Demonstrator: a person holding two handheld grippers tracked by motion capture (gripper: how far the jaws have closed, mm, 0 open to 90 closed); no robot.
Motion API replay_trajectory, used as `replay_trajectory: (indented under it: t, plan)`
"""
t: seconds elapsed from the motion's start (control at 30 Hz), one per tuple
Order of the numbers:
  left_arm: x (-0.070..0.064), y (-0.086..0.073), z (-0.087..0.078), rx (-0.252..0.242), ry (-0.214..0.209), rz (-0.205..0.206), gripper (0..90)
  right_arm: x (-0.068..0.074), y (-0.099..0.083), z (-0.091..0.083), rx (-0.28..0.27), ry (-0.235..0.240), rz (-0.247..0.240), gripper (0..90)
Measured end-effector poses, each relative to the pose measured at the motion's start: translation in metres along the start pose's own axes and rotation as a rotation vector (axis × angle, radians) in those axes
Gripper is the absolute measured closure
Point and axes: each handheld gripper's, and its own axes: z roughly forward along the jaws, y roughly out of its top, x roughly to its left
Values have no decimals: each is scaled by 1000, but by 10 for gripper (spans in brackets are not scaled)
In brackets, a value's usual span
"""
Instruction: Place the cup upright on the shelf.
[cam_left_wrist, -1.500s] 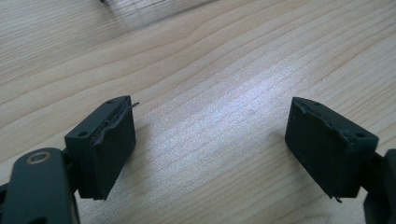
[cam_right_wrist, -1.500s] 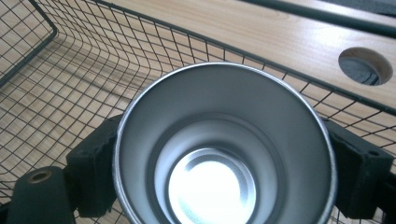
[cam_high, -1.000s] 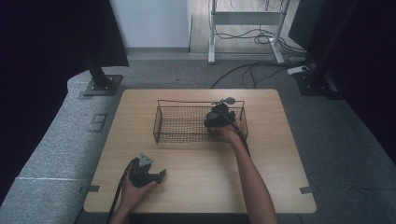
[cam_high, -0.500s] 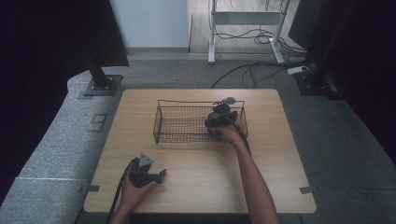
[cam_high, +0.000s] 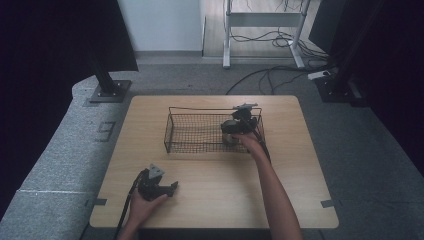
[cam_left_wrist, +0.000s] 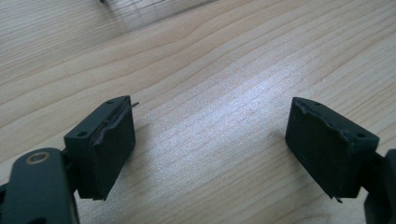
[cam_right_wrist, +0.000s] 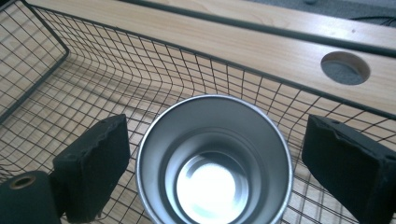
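While the wooden table carried everything, a black wire basket sat toward its far edge, holding a metal cup upright at its right end. That cup was plain silver steel, round-rimmed, empty, its polished bottom shining. Around it the right gripper stood inside the basket, jaws spread wide on either side of the cup, neither clearly touching it. Near the table's front left corner, the left gripper rested with jaws apart, nothing between them.
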Motion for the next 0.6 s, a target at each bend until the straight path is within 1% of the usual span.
replay_trajectory:
  t: [0.07, 0.17, 0.23, 0.4, 0.53, 0.57, 0.6]
  plan:
    - [0, 0, 0, 1, 0, 1, 160, -1, 0, -5, -13, 11, 12, 85]
    - [0, 0, 0, 1, 0, 1, 160, -1, 0, -13, -33, 15, 14, 90]
    - [0, 0, 0, 1, 0, 1, 160, -1, -1, -14, -42, 19, 14, 93]
    - [0, 0, 0, 2, 0, 1, 160, -1, -4, -26, -59, 27, 4, 94]
    - [0, 0, 0, 1, 0, 1, 160, -2, -9, -36, -88, 38, 4, 104]
    - [0, 0, 0, 1, 0, 1, 160, -2, -9, -36, -88, 38, 4, 104]
    - [0, 0, 0, 3, 0, 1, 160, -3, -14, -42, -101, 46, 7, 110]
